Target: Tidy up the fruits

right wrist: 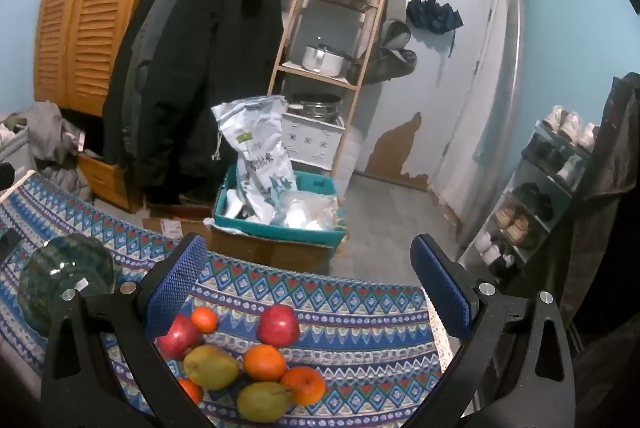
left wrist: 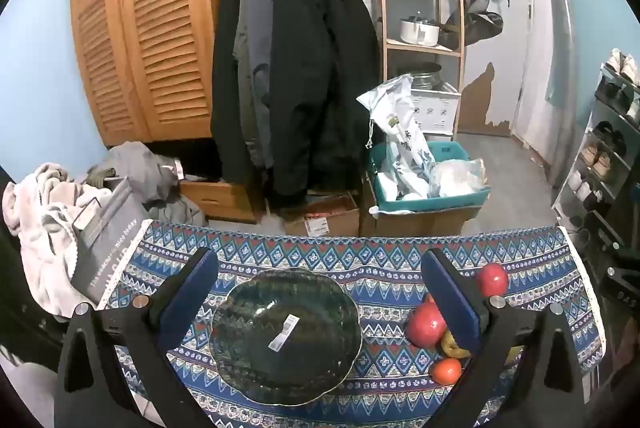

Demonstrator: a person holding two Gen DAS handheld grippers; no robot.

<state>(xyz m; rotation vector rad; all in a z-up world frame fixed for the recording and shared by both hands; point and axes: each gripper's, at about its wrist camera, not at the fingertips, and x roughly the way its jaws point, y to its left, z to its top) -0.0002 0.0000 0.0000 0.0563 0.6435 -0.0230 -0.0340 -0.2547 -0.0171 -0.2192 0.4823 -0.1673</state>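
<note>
left tongs (left wrist: 320, 292): I am holding them wide, empty, over bowl (left wrist: 286, 336) | right tongs (right wrist: 310, 292): gaping, empty, above fruits (right wrist: 256, 360) at lower centre

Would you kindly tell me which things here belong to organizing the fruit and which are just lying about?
For the job: glass bowl, apples, oranges, pears.
Lying about: hanging coats, teal bin, shoe rack, laundry heap.

wide-open right gripper (right wrist: 308, 280) above apples (right wrist: 278, 325), oranges (right wrist: 264, 362), pears (right wrist: 210, 366), patterned tablecloth (right wrist: 360, 312), glass bowl (right wrist: 60, 276) left
</note>
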